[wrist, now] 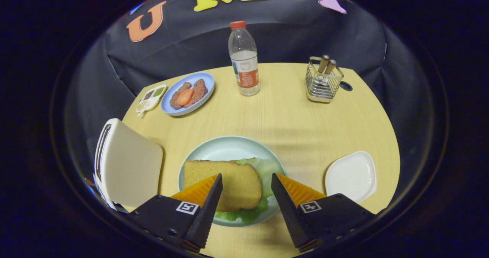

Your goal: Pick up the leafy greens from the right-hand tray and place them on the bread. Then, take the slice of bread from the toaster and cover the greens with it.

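Observation:
A slice of bread (pixel 223 183) lies on top of the leafy greens (pixel 267 170) on a pale green plate (pixel 225 147), just ahead of my fingers. The greens stick out past the bread on its right and near sides. My gripper (pixel 246 181) hovers over the near edge of the plate, open, with nothing between its fingers. A white toaster (pixel 128 166) stands left of the plate; its slot looks dark and I cannot tell what is in it. The white tray (pixel 351 176) right of the plate holds nothing.
Far left, a blue plate (pixel 206 82) carries brown patties and a red slice, with a small seasoning dish (pixel 151 96) beside it. A water bottle (pixel 243 59) stands at the back centre. A wire cutlery holder (pixel 323 80) sits back right.

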`<state>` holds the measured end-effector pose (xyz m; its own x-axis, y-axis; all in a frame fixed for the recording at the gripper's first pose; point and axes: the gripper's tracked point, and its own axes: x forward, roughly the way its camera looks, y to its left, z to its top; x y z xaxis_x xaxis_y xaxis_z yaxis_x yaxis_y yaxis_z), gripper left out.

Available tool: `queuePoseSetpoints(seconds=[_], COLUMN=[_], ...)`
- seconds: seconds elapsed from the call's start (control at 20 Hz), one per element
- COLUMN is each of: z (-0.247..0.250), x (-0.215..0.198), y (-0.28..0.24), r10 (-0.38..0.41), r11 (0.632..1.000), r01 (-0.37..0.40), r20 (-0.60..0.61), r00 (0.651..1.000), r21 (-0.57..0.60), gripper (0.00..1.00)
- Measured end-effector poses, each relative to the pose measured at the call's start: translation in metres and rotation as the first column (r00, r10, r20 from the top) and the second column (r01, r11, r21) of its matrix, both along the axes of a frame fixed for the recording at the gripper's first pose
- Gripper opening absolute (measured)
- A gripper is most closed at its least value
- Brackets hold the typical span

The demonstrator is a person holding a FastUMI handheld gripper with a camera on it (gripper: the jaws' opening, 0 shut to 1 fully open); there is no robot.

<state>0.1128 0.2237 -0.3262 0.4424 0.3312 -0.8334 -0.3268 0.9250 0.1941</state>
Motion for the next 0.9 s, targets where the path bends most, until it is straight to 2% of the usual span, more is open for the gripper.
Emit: queuePoseSetpoints(seconds=[0.25, 0.45, 0.6, 0.75, 0.9], z=[0.056, 0.106, 0.156, 0.214, 0.256], x=[-0.002, -0.015, -0.028, -0.051, -0.077], y=[-0.003, -0.014, -0.03, -0.049, -0.068], r10=[0.062, 0.075, 0.058, 0.009, -0.055], r11=[0.997, 0.993, 0.992, 0.993, 0.993], r01=[-0.068, -0.096, -0.098, -0.074, -0.024], r20=[0.138, 0.263, 0.408, 0.56, 0.655], r00=[0.989, 0.962, 0.911, 0.828, 0.754], r21=[0.041, 0.071, 0.078, 0.094, 0.112], gripper=[0.95, 0.97, 0.97, 0.97, 0.96])
